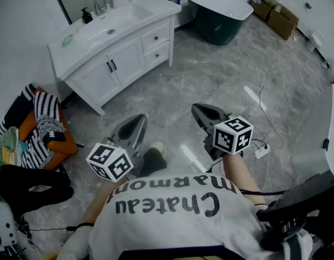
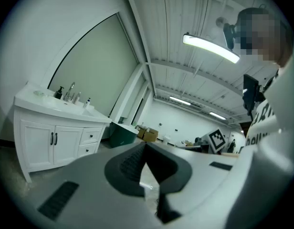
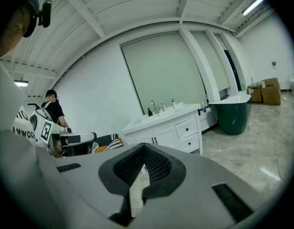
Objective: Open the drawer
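"How were the two grippers held?"

"Low in front of the person and almost level. The left gripper (image 1: 136, 118) had its jaws pressed together on nothing. The right gripper (image 1: 197, 108) was the same, closed and empty. I'd say that was a carrying pose, since nothing was within reach."

"And the drawer?"

"It was well apart from them, across the grey floor (image 1: 210, 75). The upper drawer (image 1: 156, 37) and lower drawer (image 1: 158, 55) sat closed at the right end of the white vanity (image 1: 127, 61), untouched."
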A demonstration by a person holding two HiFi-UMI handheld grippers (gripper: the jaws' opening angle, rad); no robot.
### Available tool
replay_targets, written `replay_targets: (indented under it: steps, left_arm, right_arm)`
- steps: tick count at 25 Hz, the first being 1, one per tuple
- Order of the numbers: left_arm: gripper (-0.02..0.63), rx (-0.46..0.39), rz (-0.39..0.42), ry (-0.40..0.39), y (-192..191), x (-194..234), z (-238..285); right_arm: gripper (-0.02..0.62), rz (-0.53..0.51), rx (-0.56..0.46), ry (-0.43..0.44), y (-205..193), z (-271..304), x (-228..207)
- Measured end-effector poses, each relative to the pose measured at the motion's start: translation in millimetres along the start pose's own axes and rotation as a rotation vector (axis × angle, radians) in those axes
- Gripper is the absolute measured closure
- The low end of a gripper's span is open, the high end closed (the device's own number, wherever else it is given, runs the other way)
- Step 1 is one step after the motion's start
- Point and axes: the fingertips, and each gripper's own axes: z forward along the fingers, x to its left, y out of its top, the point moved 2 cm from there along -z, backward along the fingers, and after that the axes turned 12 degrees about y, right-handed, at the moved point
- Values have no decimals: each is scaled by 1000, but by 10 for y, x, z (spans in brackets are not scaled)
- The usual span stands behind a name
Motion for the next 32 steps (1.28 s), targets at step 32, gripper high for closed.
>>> replay_targets:
  steps: [32]
  left_arm:
    - [598,32,-11,8,98,789,582]
  right_arm:
    - [591,161,-101,-34,335,484,-709]
